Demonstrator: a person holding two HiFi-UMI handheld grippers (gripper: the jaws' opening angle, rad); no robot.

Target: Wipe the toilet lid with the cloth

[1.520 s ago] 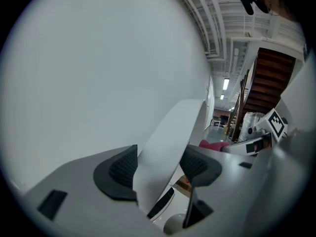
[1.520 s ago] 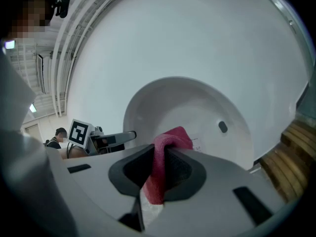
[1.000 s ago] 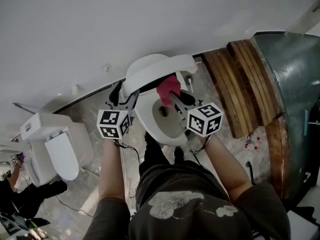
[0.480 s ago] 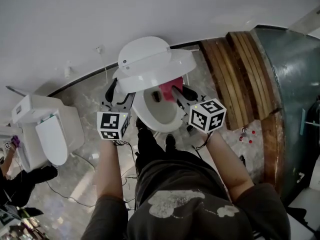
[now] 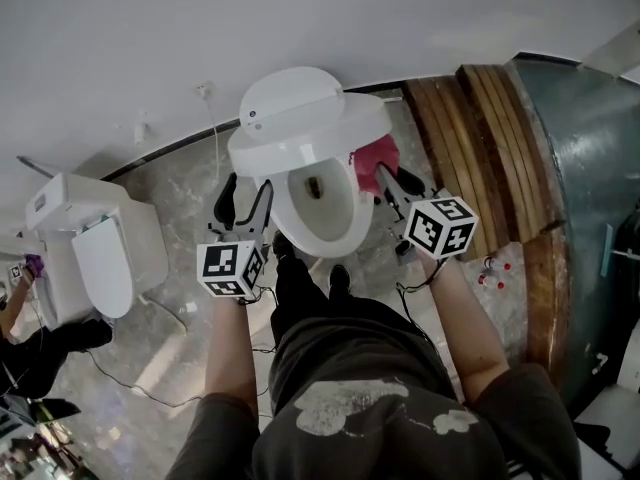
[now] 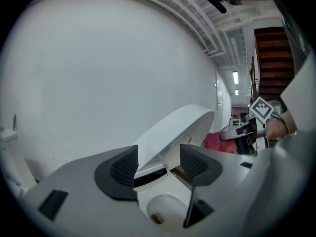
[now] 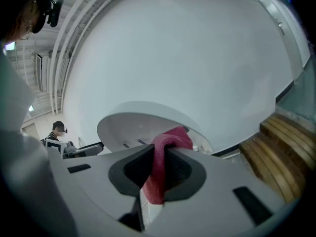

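Pink cloth [image 7: 160, 152] pinched, toilet lid [image 5: 300, 128] gripped.
Right gripper [image 7: 159, 174] has its jaws clamped on the cloth, just beside the half-raised lid's right edge; left gripper [image 6: 159, 164] has its jaws closed on the lid's left edge, above the bowl [image 5: 318, 223].

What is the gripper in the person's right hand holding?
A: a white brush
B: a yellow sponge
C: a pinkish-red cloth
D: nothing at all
C: in the right gripper view, the right gripper has its jaws closed on the pinkish-red cloth.
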